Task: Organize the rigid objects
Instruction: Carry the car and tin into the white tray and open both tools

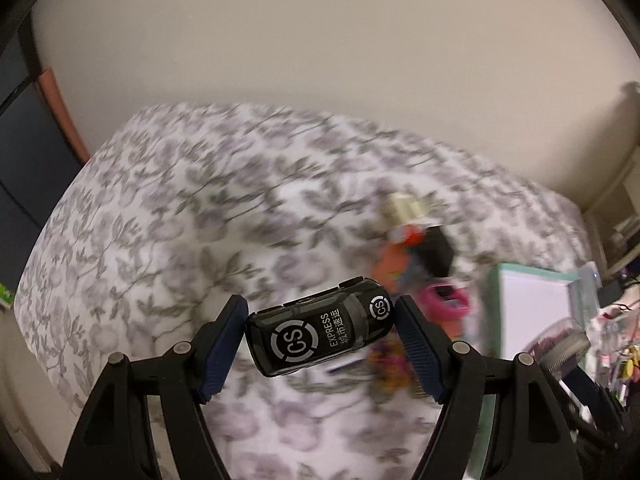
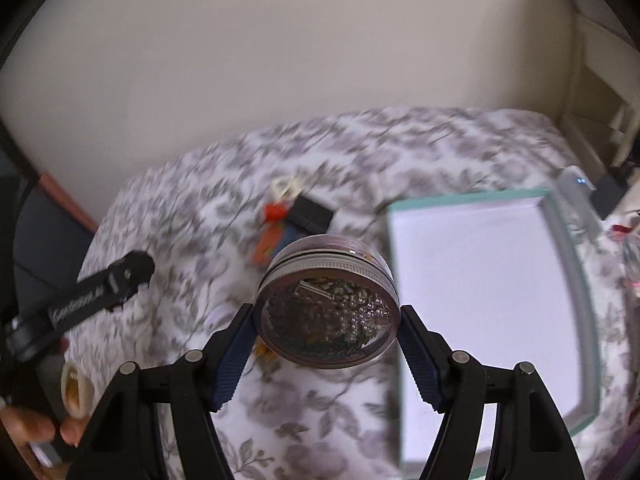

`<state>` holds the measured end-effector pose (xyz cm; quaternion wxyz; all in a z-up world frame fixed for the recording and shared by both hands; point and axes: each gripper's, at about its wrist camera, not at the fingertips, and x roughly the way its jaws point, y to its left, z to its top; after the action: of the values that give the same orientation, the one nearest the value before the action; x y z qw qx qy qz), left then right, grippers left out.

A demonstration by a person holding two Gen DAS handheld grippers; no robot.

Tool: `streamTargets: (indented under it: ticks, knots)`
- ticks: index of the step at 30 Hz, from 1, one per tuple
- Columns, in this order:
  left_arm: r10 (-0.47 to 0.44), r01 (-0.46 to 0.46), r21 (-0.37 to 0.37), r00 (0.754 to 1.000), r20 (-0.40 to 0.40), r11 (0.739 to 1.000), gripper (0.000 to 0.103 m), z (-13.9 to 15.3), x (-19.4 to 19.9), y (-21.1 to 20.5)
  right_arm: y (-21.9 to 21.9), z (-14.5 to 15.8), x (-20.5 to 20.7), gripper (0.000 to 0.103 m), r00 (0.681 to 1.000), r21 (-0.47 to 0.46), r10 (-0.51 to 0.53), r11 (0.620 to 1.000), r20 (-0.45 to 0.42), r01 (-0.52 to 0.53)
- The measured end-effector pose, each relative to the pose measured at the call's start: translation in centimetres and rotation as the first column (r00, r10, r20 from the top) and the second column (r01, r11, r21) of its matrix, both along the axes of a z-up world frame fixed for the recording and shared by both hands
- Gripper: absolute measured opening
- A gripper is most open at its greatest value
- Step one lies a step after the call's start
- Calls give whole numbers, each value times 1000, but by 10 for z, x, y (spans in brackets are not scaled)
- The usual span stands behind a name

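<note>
Floral bedspread (image 2: 328, 152) carries a teal-rimmed tray (image 2: 576, 272), white inside, beside blurred small items (image 2: 296, 212). Right gripper (image 2: 326, 320) clamps a round bead tin (image 2: 328, 312). Only the left view shows the left gripper (image 1: 320, 328) clamping a black toy car (image 1: 316, 330) above the bedspread.

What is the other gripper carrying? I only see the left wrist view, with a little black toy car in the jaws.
Observer: The right gripper holds a round tin with a clear lid.
Operator: Anything inside it?
Observer: Small beads, some clear, some dark.
Operator: Is the tray beside the bed stuff empty?
Observer: The right view shows the teal-edged tray with a bare white inside.
</note>
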<state>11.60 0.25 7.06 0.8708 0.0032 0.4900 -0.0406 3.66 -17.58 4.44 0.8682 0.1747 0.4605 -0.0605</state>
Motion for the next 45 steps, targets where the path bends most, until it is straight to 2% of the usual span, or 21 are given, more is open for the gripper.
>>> streamTargets:
  ticks: [5, 10, 16, 22, 31, 45]
  knots:
    - [-83, 83, -22, 996, 23, 996, 77, 14, -12, -51, -45, 16, -10, 73, 994, -34, -111, 993, 26, 111]
    - [-169, 169, -10, 986, 13, 986, 77, 11, -17, -101, -86, 18, -22, 73, 981, -46, -191, 980, 37, 193]
    - [-237, 237, -4, 972, -3, 972, 77, -2, -23, -150, -133, 5, -34, 73, 958, -53, -286, 957, 5, 286]
    - [-282, 282, 8, 959, -33, 959, 77, -25, -23, -189, -163, -17, -37, 73, 943, -50, -332, 943, -39, 330]
    - [-311, 315, 32, 947, -84, 949, 77, -59, -19, -218, -191, -50, -35, 73, 926, -69, -359, 933, -112, 354]
    - [-331, 341, 55, 933, -140, 938, 77, -95, -13, -238, -197, -86, -32, 73, 914, -88, -351, 936, -204, 340]
